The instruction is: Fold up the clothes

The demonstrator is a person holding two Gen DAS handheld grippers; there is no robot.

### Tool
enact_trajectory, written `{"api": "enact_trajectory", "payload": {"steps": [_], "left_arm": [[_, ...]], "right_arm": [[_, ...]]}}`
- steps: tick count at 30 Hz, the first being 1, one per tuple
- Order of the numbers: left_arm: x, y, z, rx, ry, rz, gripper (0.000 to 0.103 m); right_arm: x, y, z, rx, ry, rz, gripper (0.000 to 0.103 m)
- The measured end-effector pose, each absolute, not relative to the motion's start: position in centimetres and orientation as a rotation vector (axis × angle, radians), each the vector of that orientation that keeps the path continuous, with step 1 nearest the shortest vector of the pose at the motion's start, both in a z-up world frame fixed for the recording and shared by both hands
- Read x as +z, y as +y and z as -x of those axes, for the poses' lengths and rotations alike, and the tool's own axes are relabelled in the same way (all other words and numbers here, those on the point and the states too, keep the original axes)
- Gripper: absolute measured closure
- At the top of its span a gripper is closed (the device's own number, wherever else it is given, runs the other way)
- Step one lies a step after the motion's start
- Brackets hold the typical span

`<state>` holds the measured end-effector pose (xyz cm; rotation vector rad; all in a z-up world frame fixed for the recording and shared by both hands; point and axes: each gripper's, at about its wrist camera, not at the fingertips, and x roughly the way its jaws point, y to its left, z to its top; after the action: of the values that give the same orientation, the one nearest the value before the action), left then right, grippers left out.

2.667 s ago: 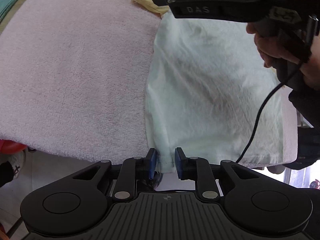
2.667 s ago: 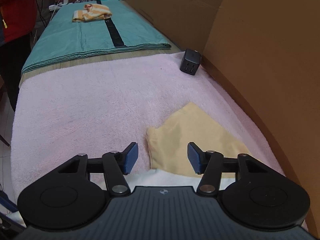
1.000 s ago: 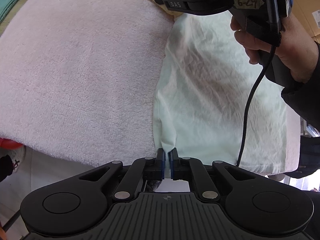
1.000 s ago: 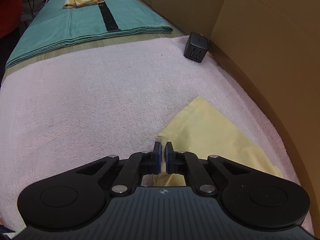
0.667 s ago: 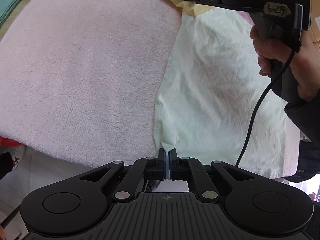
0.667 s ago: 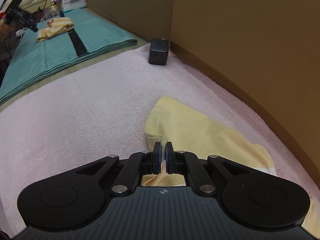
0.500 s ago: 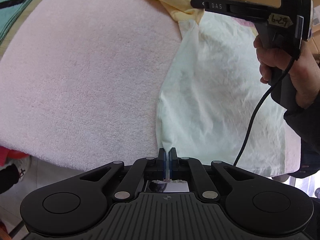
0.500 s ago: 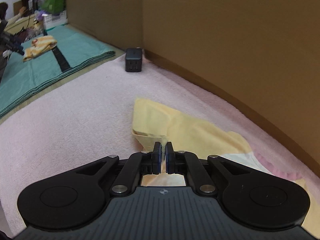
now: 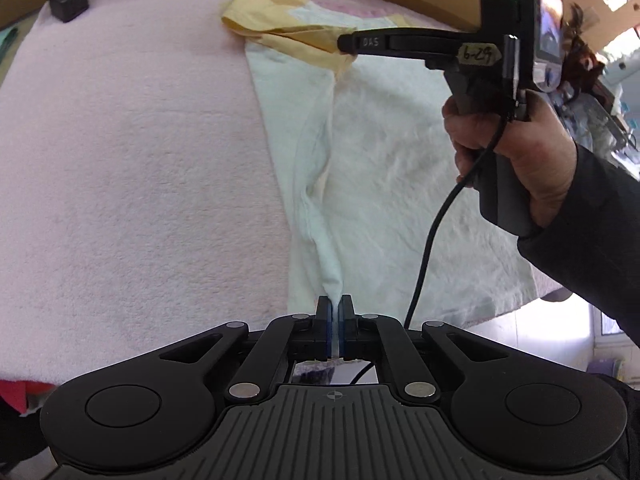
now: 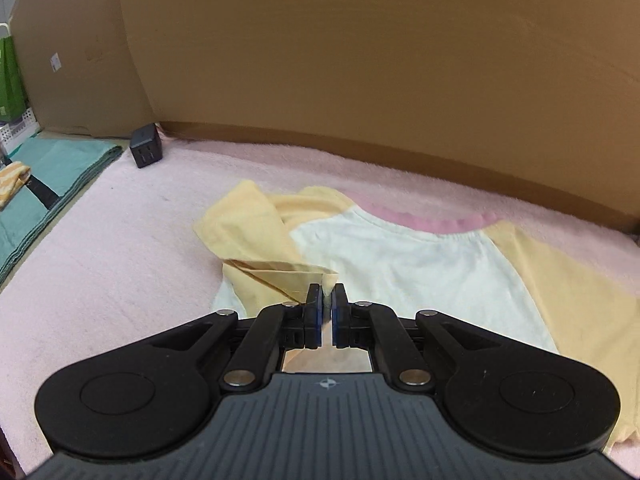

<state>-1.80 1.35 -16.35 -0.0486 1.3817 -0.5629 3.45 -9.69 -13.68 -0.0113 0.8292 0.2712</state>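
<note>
- While the garment lies spread on a pink towel [image 9: 120, 160] covering the tabletop, both hand-held grippers pinch its left side.
- The garment is a T-shirt [image 10: 420, 272] with a white body, yellow sleeves and a pink collar, its neck toward the far cardboard wall [image 10: 360, 60].
- The left hand-held gripper [image 9: 335, 312] is clamped on the near left hem corner, white cloth rising in a ridge between its blue pads.
- The right hand-held gripper [image 10: 327, 300], held by the person's hand [image 9: 516, 160], has its jaws nearly together on the folded edge of the left yellow sleeve [image 10: 256, 240]; they have just been opening slightly, with cloth between them.
- The step in hand appears to be folding the left side inward, toward the shirt's middle.
- To do it well, I judge both grips should travel together to the right, keeping the lifted edge taut and straight between them.
- The sleeve should land flat on the white body, not bunched.
- A risk: the right grip looks light, so the sleeve could slip out.
- A small black charger block [image 10: 146, 151] sits far left, well apart, beside green cloth [image 10: 56, 172].
</note>
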Motion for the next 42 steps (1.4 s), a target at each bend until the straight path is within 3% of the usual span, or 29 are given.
{"api": "enact_trajectory", "payload": {"steps": [5,7,10,11,12,15,18,22,28,31,42], "left_arm": [[-18.8,-1.1,2.0,-0.610,1.466,-0.074,0.098],[-19.1,-1.3,2.3,-0.634,1.476,-0.093,0.078],[-18.7,-1.1,2.5,-0.684,1.476,-0.084,0.063],[-18.4,-0.9,2.6,-0.700,1.474,-0.081,0.046],[-18.2,-0.8,2.8,-0.714,1.471,-0.080,0.042],[-17.2,-0.2,3.1,-0.750,1.451,-0.061,0.042],[-16.3,0.9,2.8,-0.720,1.429,-0.018,0.041],[-16.1,1.8,1.0,-0.601,1.405,0.028,0.021],[-15.7,1.3,-0.5,-0.570,1.395,-0.001,0.017],[-16.2,0.3,-0.7,-0.595,1.406,-0.012,0.017],[-17.9,-2.5,-0.5,-0.689,1.472,-0.088,0.017]], "right_arm": [[-14.8,-11.1,-3.1,0.275,0.911,0.016,0.084],[-14.3,-11.5,-2.5,0.288,0.900,0.048,0.084],[-12.5,-12.0,-1.8,0.346,0.839,0.107,0.084],[-11.8,-11.7,-1.9,0.376,0.814,0.146,0.084],[-11.2,-11.4,-1.9,0.403,0.789,0.189,0.084],[-9.6,-9.6,-2.6,0.519,0.738,0.299,0.081],[-9.6,-6.8,-3.4,0.609,0.693,0.407,0.069],[-11.3,-2.5,-4.3,0.666,0.661,0.552,0.067],[-14.6,1.1,-5.9,0.612,0.678,0.673,0.070],[-14.1,-0.2,-6.7,0.566,0.695,0.555,0.097],[-13.8,-13.3,-10.4,0.230,0.878,-0.207,0.100]]}}
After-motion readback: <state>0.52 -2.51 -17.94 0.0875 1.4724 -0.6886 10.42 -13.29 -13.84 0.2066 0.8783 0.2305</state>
